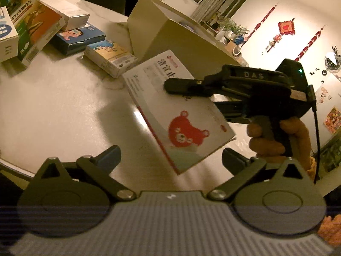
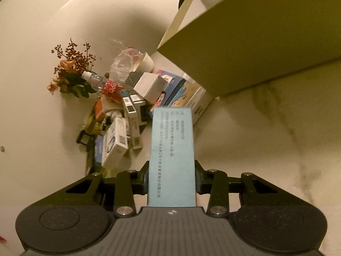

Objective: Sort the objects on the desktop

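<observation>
Gripping a white medicine box with a red bear (image 1: 181, 115) between its fingers, the right gripper (image 2: 171, 179) holds it clear above the pale surface (image 1: 64, 106). The left gripper (image 1: 170, 157) has its fingers spread wide and empty, the box just ahead of them. A large open white box (image 2: 245, 42) stands beyond the right fingers.

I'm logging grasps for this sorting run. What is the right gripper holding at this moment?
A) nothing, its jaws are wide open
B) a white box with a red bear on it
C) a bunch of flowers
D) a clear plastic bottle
B: in the left wrist view the right gripper is clamped on the red-bear box, held above the table.
</observation>
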{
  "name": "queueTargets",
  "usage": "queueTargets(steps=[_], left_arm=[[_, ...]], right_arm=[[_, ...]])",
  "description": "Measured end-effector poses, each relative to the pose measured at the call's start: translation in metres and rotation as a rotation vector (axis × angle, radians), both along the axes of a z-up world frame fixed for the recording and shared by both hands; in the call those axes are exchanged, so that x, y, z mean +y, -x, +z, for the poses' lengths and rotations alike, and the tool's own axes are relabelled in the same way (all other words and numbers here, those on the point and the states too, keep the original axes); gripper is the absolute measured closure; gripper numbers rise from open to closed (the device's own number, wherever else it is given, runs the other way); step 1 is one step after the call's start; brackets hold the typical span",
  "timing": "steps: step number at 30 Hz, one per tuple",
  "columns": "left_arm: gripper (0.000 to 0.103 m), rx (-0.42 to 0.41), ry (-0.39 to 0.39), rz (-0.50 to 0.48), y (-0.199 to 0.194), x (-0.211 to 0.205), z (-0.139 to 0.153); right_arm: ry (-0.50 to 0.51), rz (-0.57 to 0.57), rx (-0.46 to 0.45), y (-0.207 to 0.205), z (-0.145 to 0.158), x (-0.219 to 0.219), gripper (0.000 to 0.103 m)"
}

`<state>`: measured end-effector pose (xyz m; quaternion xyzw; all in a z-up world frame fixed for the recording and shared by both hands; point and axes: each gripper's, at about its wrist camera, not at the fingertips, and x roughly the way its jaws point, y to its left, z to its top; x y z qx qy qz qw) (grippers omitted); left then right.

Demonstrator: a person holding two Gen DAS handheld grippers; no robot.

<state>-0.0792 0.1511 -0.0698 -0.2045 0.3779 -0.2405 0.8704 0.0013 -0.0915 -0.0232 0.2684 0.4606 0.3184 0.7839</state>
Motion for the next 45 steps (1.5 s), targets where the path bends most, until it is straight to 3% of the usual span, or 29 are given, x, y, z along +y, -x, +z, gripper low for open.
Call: queueTargets(steps=[17,26,38,45], left_arm=[[0.000,0.013,0.002,0.016,-0.004,0.003,0.001],[0.000,0.025,-0.002,0.025,-0.006,0.005,0.000],[0.000,0.030,-0.003,0.043,-0.010,0.012,-0.001],[0.000,0.036,-0.005,0.055,-0.014,0.015,-0.001]], right_arm=[[0.098,-0.004,-0.150,-0.005,0.063,-0.020,0.062],[0.095,-0.023,-0.214,-0.028,0.099,-0.027,0.062],[0.046,-0.098,-0.206,-0.077,0.129,-0.043,0.062],[0.075,-0.174,-0.193,-0.110,0.135,-0.051,0.062]])
